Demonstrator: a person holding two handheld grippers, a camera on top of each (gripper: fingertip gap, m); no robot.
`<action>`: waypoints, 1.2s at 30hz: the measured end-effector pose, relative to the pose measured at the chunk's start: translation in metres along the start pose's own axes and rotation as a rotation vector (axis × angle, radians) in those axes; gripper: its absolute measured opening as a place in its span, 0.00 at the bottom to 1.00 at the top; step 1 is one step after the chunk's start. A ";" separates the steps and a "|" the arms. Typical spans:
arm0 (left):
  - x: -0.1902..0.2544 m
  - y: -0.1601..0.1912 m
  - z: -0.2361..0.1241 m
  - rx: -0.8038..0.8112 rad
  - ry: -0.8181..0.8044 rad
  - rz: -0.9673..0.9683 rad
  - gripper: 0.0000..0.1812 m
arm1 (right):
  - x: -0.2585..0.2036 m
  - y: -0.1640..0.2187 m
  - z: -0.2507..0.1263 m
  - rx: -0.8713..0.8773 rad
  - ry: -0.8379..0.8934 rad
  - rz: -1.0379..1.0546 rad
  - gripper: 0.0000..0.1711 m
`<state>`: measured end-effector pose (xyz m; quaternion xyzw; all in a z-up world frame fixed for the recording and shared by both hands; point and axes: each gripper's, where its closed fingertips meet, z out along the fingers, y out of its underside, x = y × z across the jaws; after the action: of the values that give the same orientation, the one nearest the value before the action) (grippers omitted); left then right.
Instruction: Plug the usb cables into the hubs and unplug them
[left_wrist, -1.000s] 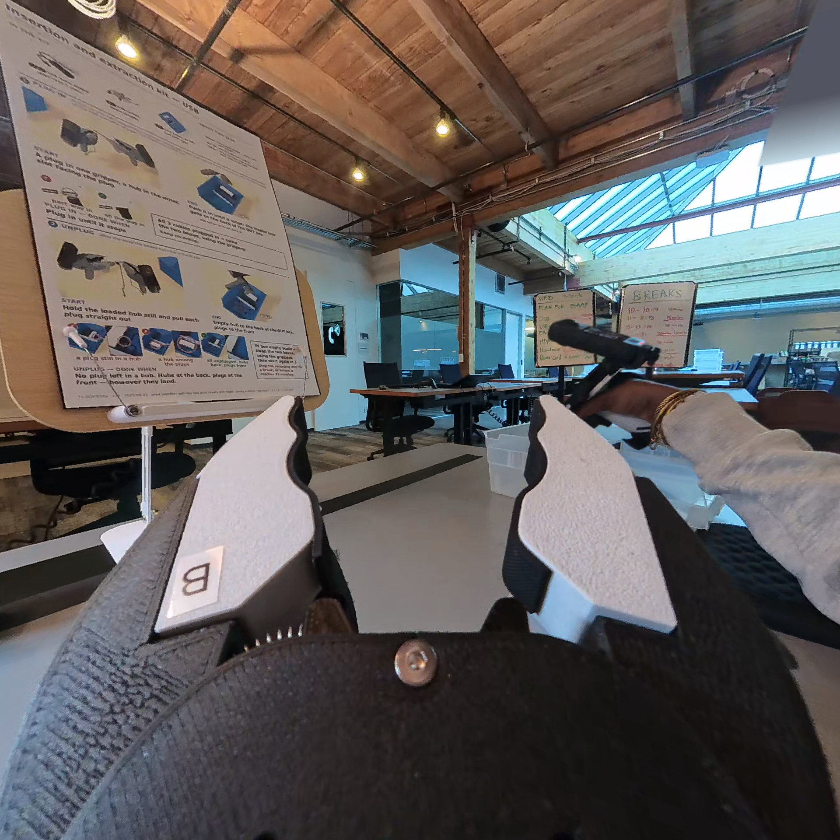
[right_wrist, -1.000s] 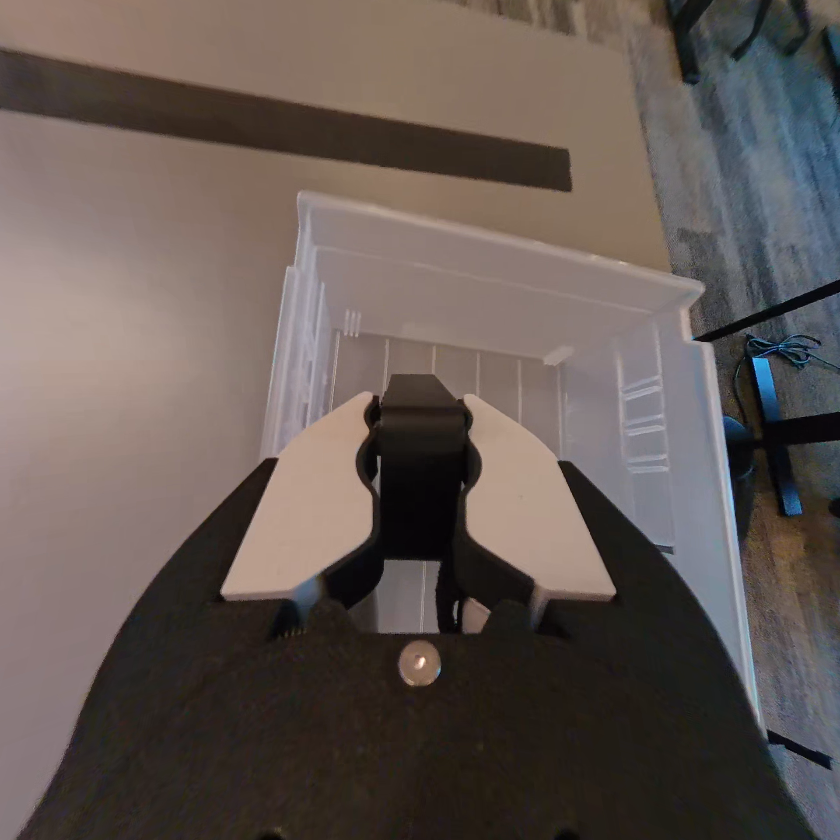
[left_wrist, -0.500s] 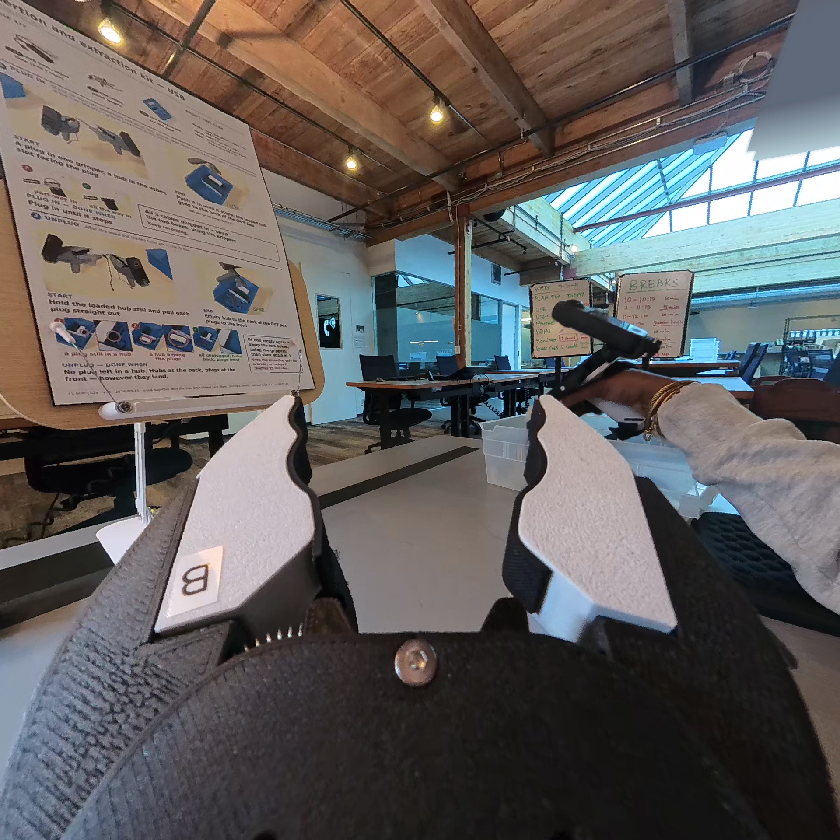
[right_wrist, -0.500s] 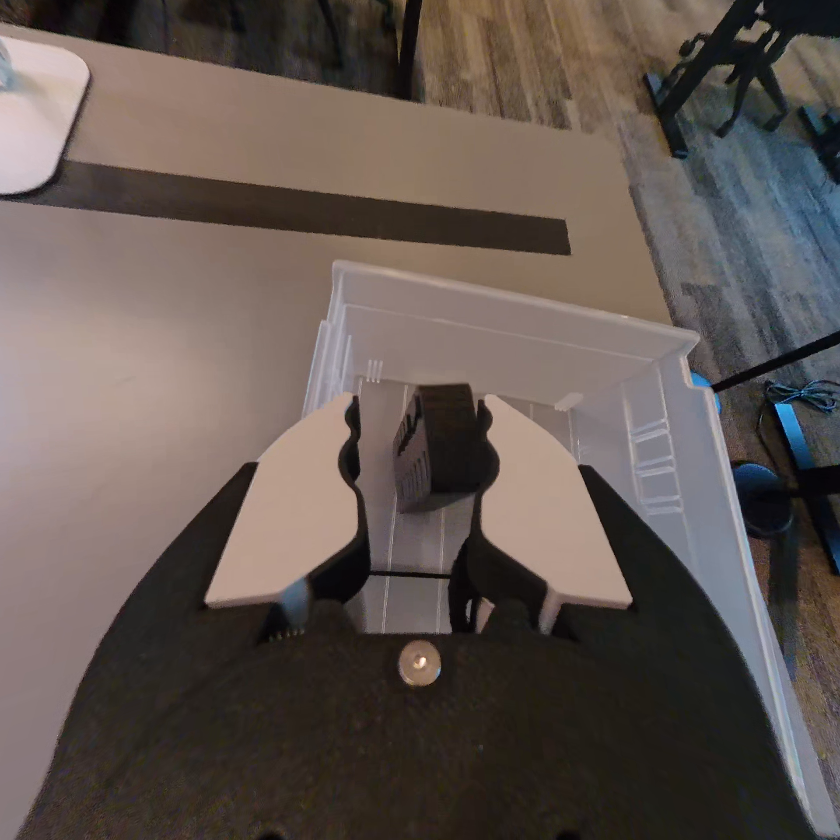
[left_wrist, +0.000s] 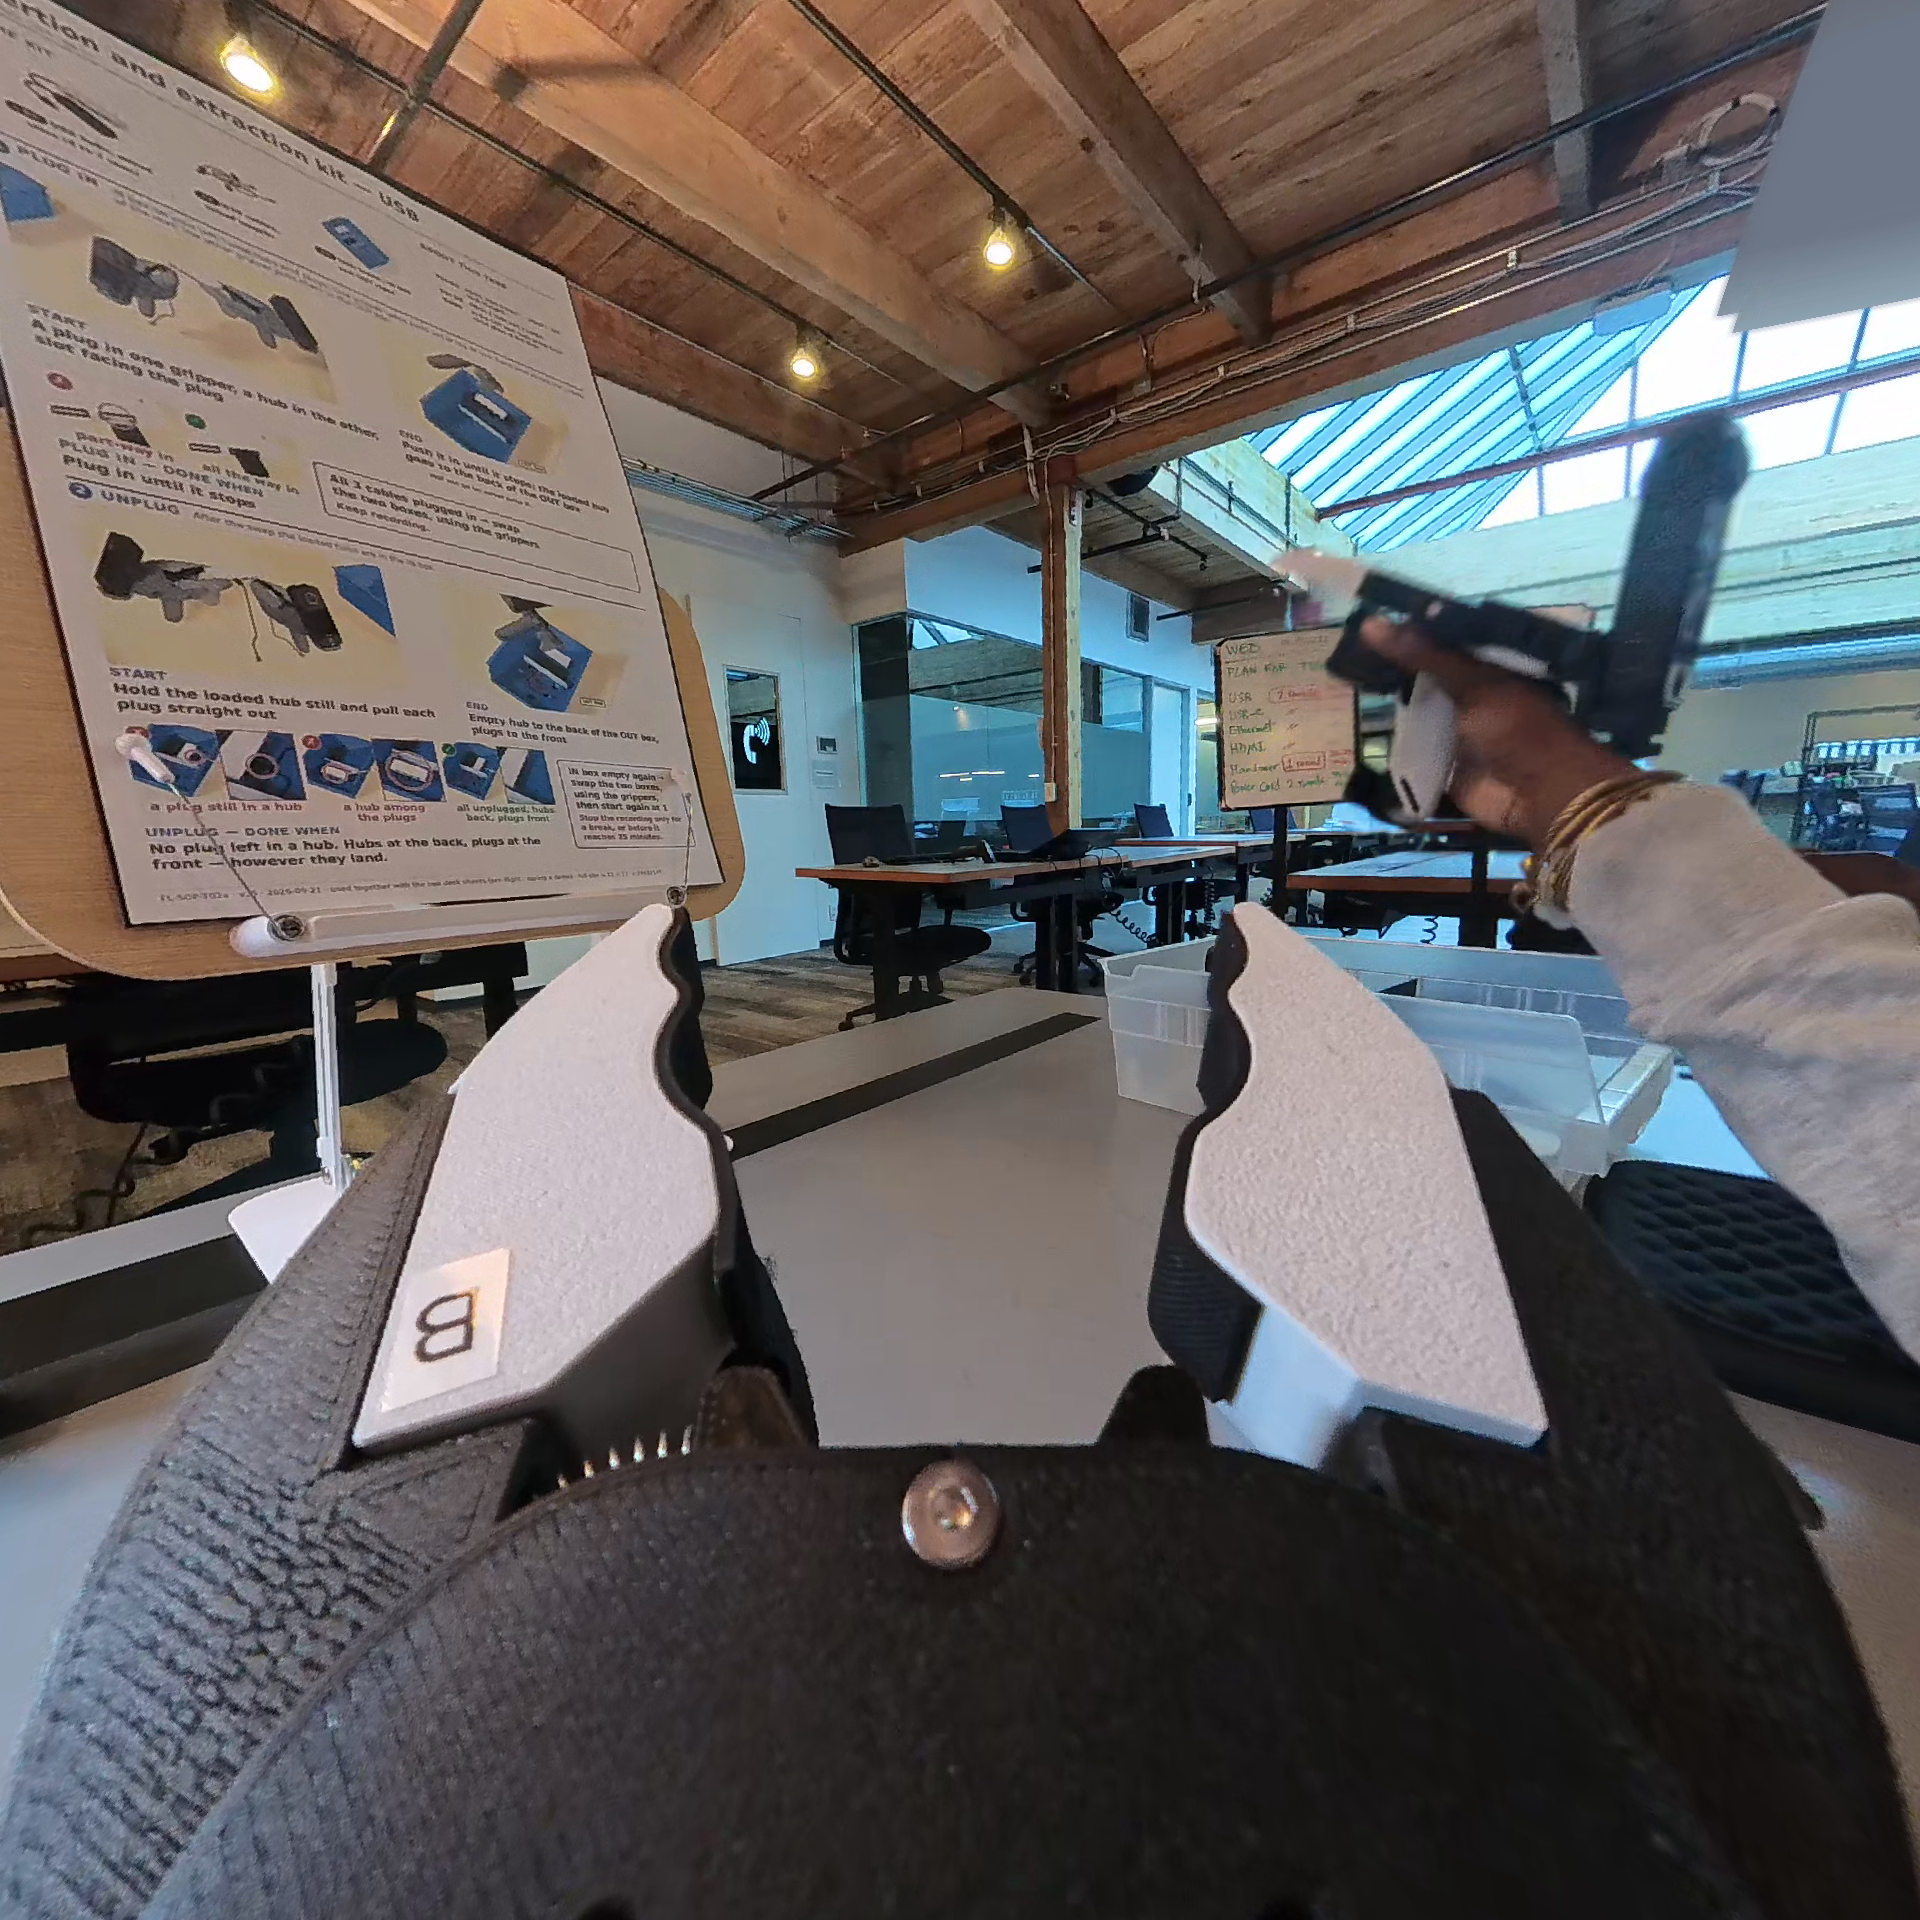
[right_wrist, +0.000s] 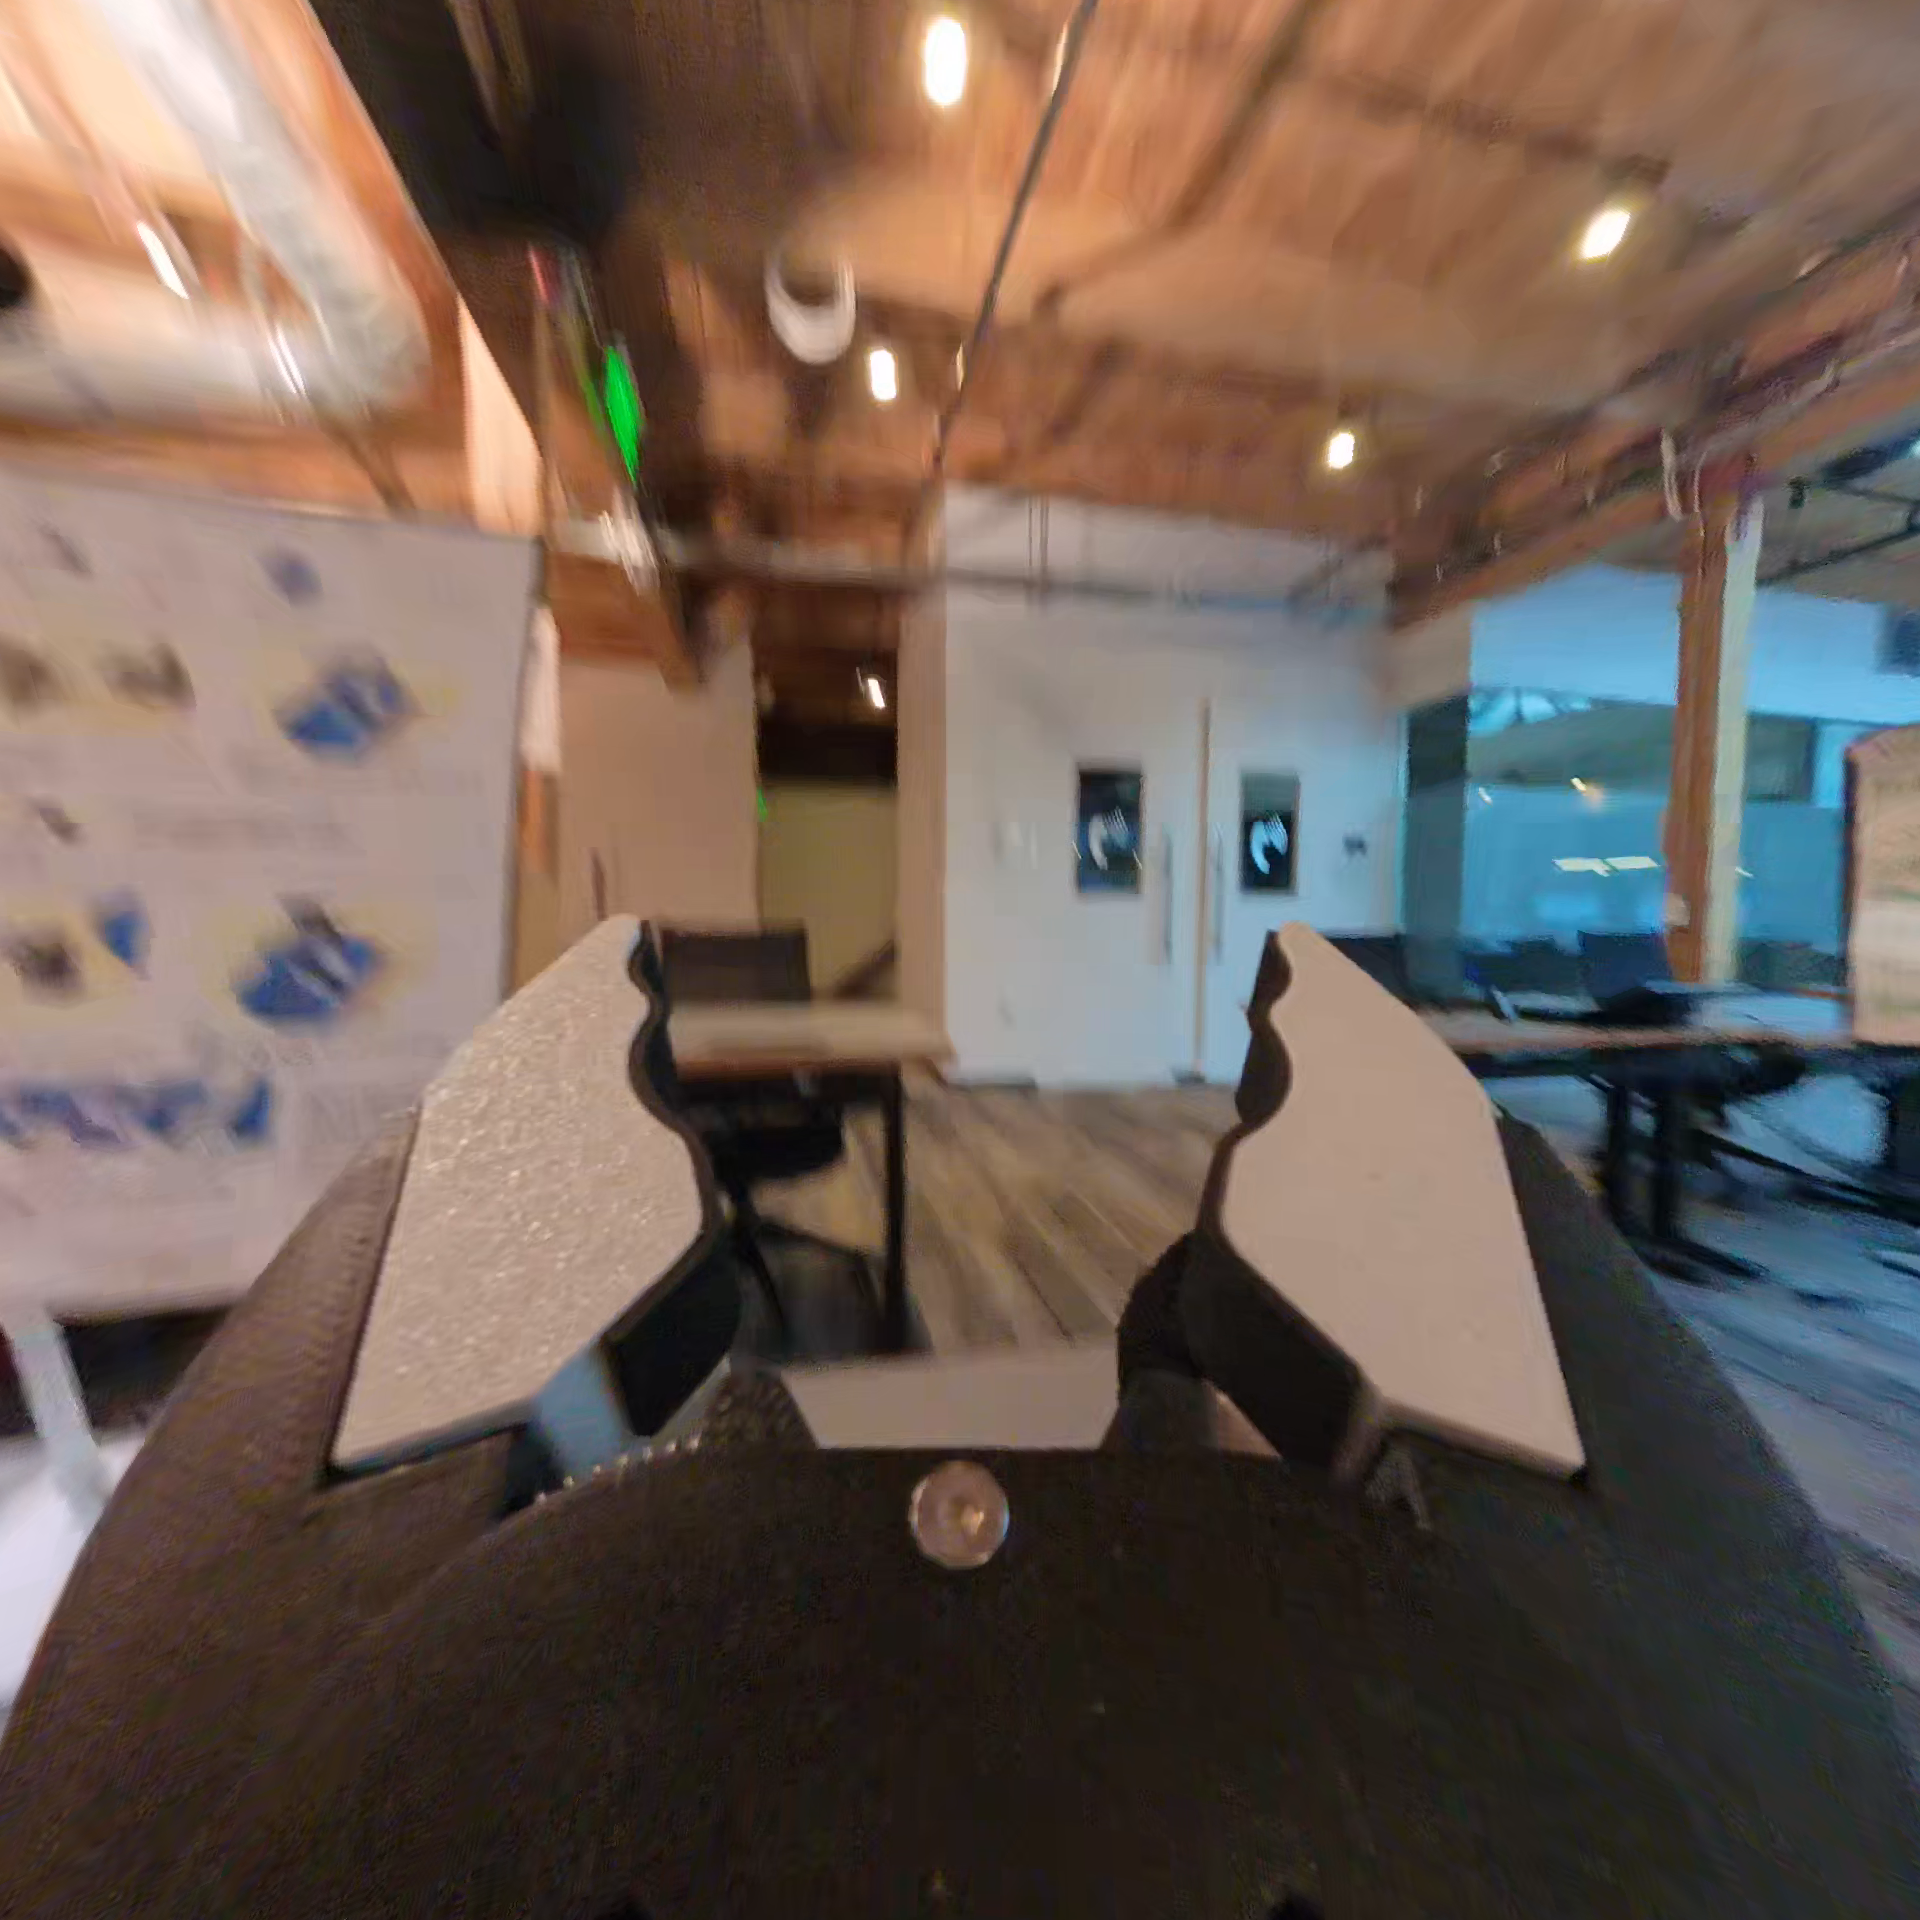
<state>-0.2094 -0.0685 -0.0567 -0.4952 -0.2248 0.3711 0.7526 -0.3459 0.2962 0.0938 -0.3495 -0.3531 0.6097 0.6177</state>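
Observation:
My left gripper (left_wrist: 951, 935) is open and empty, held low over the grey table (left_wrist: 956, 1268) and pointing across it. A clear plastic bin (left_wrist: 1153, 1018) stands on the table ahead to the right; what lies inside it is hidden. My right gripper (right_wrist: 951, 940) is open and empty, tilted up toward the room in a blurred view. It also shows in the left wrist view (left_wrist: 1361, 655), raised in a hand above the bin. No hub or USB cable is in view.
An instruction sheet on a wooden board with a white stand (left_wrist: 312, 540) rises at the table's left; it also shows in the right wrist view (right_wrist: 208, 831). A black strip (left_wrist: 904, 1091) crosses the table. A black mesh surface (left_wrist: 1745, 1278) lies right. Office desks and chairs stand beyond.
My right gripper opened and let a black hub drop into the clear bin, then rose and swung up to face the room. My left gripper has barely moved.

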 end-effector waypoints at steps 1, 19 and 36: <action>0.000 0.000 0.000 -0.002 0.000 0.004 0.52 | -0.006 -0.018 -0.003 0.068 -0.020 0.065 0.67; -0.012 -0.040 -0.053 -0.261 -0.138 0.053 0.51 | -0.154 -0.049 -0.054 -0.038 -0.682 -0.130 0.85; -0.229 0.012 -0.216 -1.197 -0.630 -0.162 0.44 | -0.165 -0.035 -0.050 -0.072 -0.657 -0.246 0.85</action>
<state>-0.2032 -0.3696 -0.1488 -0.6762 -0.6361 0.2521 0.2731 -0.2860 0.1311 0.0967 -0.1109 -0.5938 0.5976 0.5272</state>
